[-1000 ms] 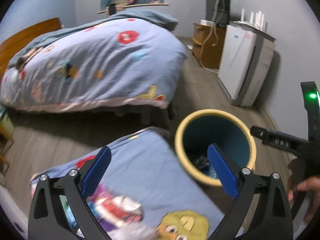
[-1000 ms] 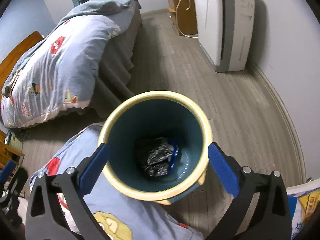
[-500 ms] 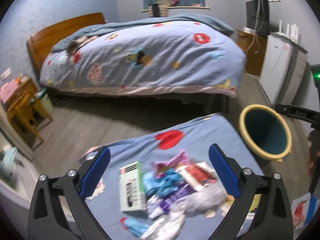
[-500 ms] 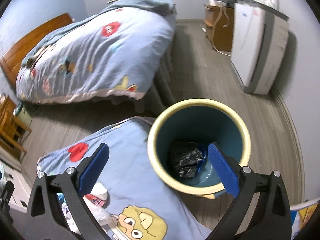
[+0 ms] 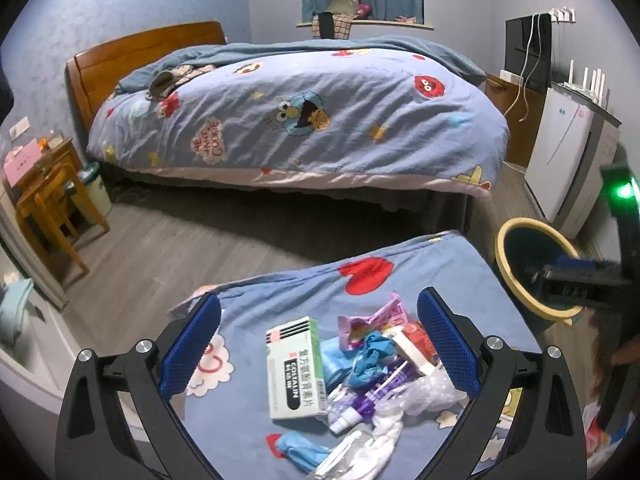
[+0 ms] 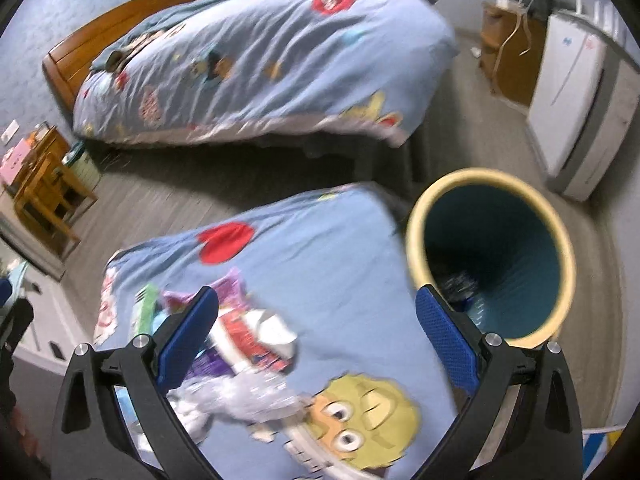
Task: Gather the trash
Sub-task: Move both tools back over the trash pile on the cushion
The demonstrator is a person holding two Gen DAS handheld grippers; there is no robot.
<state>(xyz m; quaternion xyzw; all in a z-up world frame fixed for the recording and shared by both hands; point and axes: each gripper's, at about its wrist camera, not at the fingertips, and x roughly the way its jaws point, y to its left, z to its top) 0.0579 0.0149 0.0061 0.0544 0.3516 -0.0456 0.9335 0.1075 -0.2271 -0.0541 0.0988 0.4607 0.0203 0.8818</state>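
Above trash pile: left gripper agape; empty.

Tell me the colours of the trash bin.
The trash bin has a pale yellow rim and teal inside, best seen from the right wrist view.

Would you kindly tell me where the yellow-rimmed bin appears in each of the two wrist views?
Left wrist: the bin is at the right edge, beside the cloth-covered surface and partly behind the right gripper.
Right wrist: the bin is right of centre, its open mouth facing the camera.
Shared landmark: the red heart printed on the cloth, left of the bin in both.
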